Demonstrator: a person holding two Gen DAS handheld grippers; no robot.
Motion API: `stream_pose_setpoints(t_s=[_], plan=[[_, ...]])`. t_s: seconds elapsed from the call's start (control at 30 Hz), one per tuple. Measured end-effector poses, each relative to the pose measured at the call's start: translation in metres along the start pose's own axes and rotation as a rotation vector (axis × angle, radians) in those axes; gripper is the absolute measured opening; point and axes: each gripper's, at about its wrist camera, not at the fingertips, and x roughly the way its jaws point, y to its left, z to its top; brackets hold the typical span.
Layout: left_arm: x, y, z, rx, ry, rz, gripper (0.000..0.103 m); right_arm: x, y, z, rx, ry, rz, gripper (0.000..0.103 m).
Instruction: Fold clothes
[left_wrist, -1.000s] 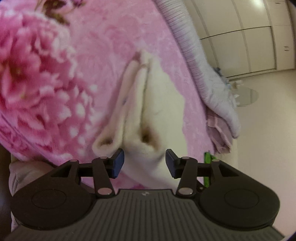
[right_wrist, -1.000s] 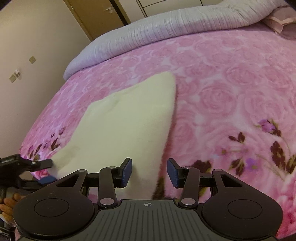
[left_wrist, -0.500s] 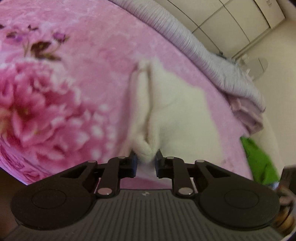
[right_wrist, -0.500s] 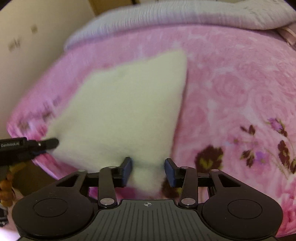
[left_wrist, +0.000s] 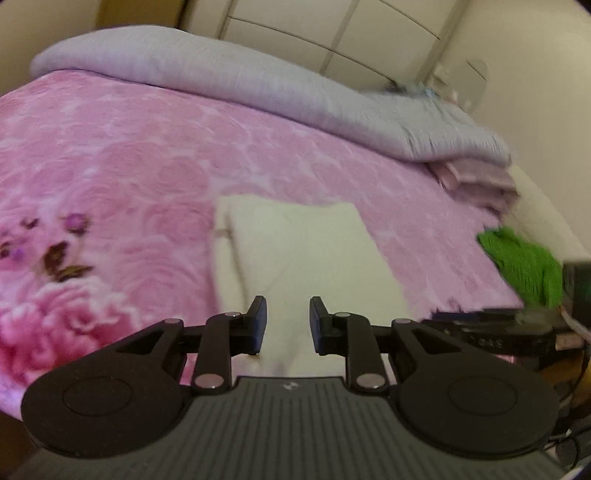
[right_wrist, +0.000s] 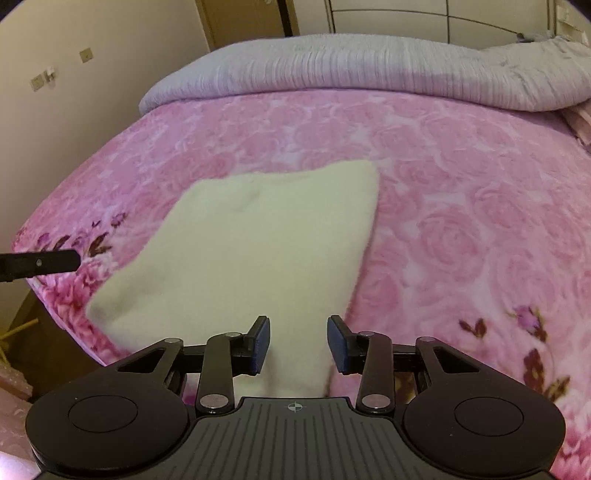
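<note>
Fingers (right_wrist: 262, 341) hang over cream garment (right_wrist: 251, 251) on pink floral bedspread (right_wrist: 461, 221).

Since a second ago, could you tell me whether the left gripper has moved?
Yes. The left gripper rose and rolled: the lilac quilt now lies level across the top.

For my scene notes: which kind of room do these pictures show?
Most likely a bedroom: a bed under a pink rose-patterned fleece blanket, a rolled grey ribbed quilt at its far edge, and pale built-in wardrobe doors behind.
</note>
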Motion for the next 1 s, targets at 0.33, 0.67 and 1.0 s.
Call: stream_pose_setpoints(t_s=[0.33, 0.67, 1.0], plan=[[0.038, 0.017, -0.018, -0.026, 0.086, 0.083, 0.012, 0.034, 0.02, 0.006, -0.173, 0.082, 0.009, 0.025], [0.08, 0.058, 0.074, -0.151, 0.075, -0.022, 0.029, 0.042, -0.052, 0.065, -0.03, 0.054, 0.024, 0.026], [0.171, 0.087, 0.11, -0.225, 0.17, -0.025, 0.028, 0.124, -0.113, 0.143, 0.073, 0.026, 0.101, 0.041]])
